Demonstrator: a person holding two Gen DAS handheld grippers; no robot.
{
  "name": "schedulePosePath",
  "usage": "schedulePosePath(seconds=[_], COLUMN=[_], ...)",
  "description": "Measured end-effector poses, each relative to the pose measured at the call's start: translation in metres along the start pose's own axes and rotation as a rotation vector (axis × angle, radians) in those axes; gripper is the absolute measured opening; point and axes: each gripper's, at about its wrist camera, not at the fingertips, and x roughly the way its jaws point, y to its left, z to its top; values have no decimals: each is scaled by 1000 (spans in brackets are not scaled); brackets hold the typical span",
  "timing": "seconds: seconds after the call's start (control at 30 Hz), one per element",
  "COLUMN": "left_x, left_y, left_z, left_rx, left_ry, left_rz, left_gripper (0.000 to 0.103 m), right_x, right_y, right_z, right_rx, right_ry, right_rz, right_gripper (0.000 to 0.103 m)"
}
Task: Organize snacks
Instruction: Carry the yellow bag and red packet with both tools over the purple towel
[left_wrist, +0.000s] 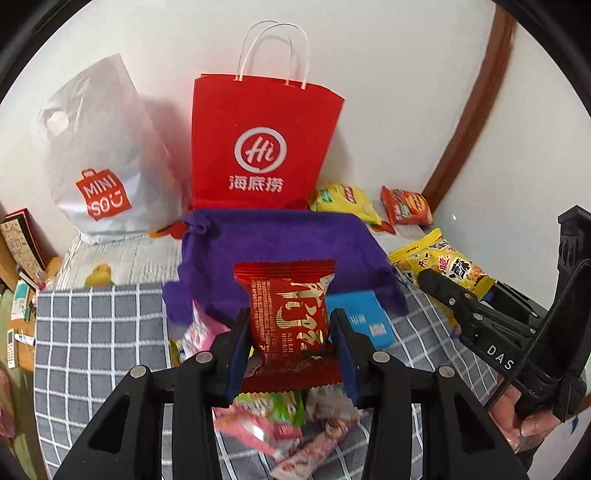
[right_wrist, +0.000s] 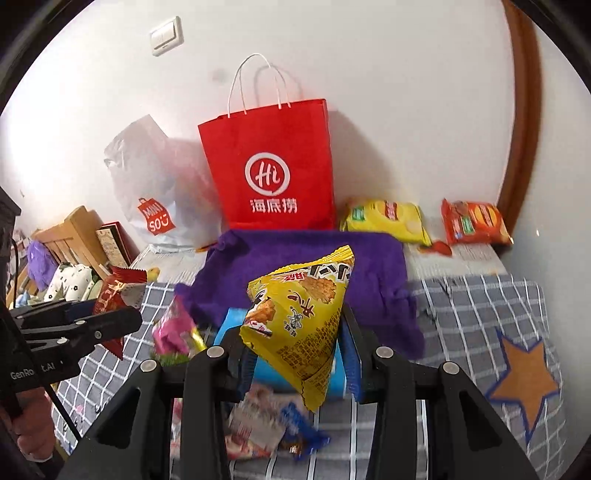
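Our left gripper (left_wrist: 291, 345) clamps a red snack packet (left_wrist: 287, 314) at lower centre; our right gripper (right_wrist: 295, 356) pinches a yellow triangular snack bag (right_wrist: 299, 317) mid-frame, above a purple cloth (right_wrist: 314, 266), with a red Haidilao paper bag (right_wrist: 269, 166) behind.

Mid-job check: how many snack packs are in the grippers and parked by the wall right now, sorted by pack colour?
Red: 1, red snack pack in the left gripper
Yellow: 2, yellow snack pack in the right gripper; yellow chip bag by the wall
Orange: 1, orange chip bag by the wall
Total: 4
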Motion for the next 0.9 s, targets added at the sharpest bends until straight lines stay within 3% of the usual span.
schedulePosePath(seconds=[0.3,0.6,0.83,0.9], left_x=[35,76,109,120], left_y=[15,37,55,62], left_z=[45,87,100,100], left_rx=[19,-3,-6,-18], left_ry=[3,7,34,50], left_rz=[81,98,104,99], left_gripper=[40,40,40,40], right_x=[49,95,133,149], right_y=[-15,-40,-50,-51], right_z=[53,94,100,95], right_rx=[-33,-23,-18,-27], right_ry=[-10,4,35,81], right_rz=[6,-11,9,22], right_gripper=[40,40,40,40])
